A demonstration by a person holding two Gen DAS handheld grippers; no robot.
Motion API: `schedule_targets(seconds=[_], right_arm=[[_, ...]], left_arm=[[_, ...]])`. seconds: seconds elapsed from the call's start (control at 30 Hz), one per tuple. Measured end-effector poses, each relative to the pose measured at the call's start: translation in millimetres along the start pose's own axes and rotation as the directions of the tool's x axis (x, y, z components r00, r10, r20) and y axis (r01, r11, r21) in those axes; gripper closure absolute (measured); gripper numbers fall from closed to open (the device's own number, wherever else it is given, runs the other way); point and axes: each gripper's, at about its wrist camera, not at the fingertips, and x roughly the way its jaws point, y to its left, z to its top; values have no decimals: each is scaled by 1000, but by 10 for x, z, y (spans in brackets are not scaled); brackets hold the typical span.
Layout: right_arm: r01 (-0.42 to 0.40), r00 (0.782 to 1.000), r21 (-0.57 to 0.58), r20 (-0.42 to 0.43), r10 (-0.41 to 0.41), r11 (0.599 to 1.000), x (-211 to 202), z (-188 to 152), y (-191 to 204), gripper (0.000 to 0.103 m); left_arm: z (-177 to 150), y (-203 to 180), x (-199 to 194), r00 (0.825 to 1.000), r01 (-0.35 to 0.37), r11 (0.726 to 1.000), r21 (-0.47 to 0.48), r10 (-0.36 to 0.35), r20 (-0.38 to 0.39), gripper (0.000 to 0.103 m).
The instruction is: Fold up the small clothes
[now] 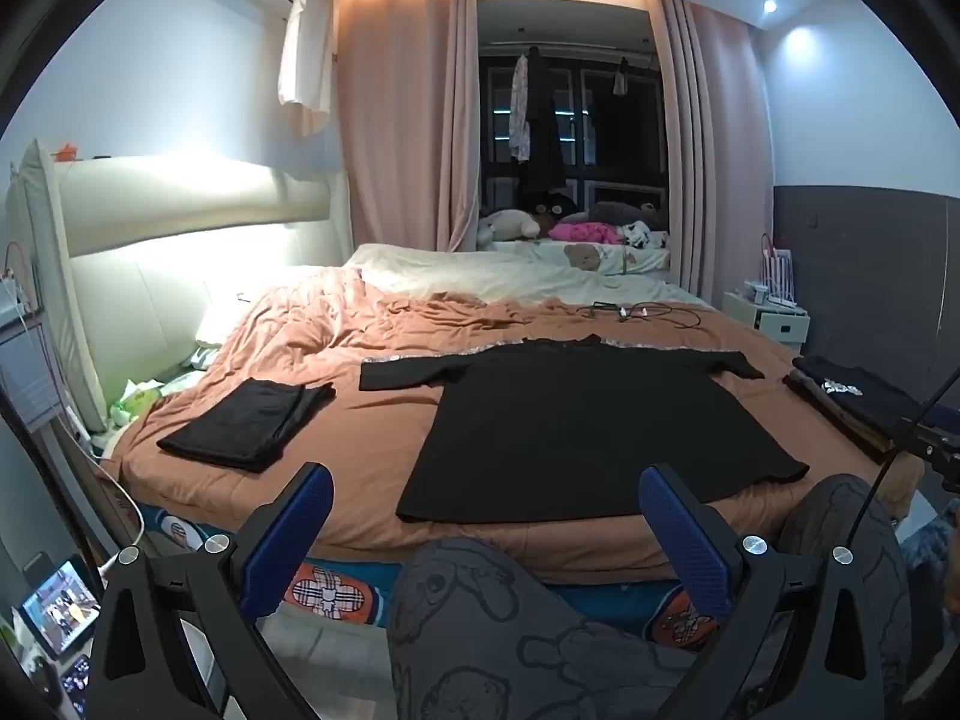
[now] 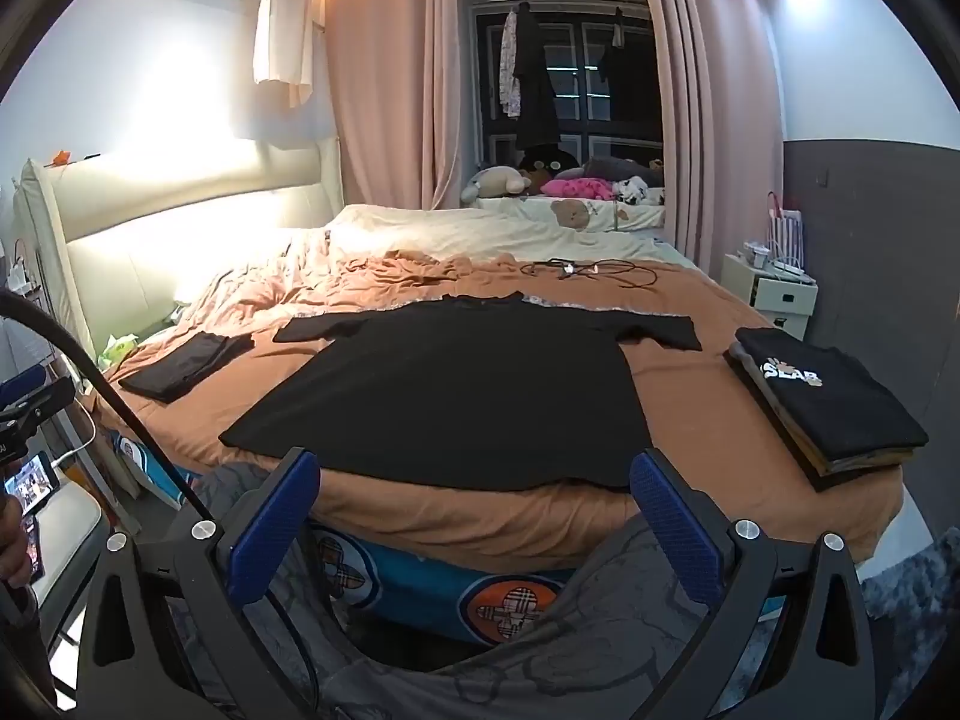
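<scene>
A black T-shirt point(image 1: 588, 420) point(image 2: 456, 390) lies spread flat on the orange bedspread point(image 1: 372, 438) point(image 2: 678, 420), sleeves out, hem toward me. My left gripper point(image 1: 486, 504) hangs open just short of the bed's near edge, below the shirt's hem, with nothing between its blue pads. My right gripper point(image 2: 474, 492) is open too, held before the hem, empty. A folded black garment point(image 1: 246, 423) point(image 2: 183, 363) rests left of the shirt. On the right, a stack of folded clothes point(image 1: 864, 402) point(image 2: 828, 402) has a black printed shirt on top.
A person's knees in grey patterned trousers point(image 1: 498, 618) point(image 2: 588, 618) sit between me and the bed. Black cables point(image 1: 636, 312) point(image 2: 582, 270) lie on the far bedspread. A phone point(image 1: 60, 606) stands at lower left. A white nightstand point(image 2: 774, 294) is at right.
</scene>
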Motion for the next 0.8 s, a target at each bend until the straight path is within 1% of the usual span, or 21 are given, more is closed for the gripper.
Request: schedule_targets(seconds=[0.2, 0.8], right_arm=[[0, 1000, -1, 15, 0, 1000, -26, -7, 3, 0], [-1, 1000, -7, 17, 1, 1000, -26, -18, 14, 0]], left_arm=[[-28, 17, -17, 1000, 6, 1000, -4, -6, -1, 0], [-65, 20, -40, 1000, 5, 1000, -9, -5, 3, 0]])
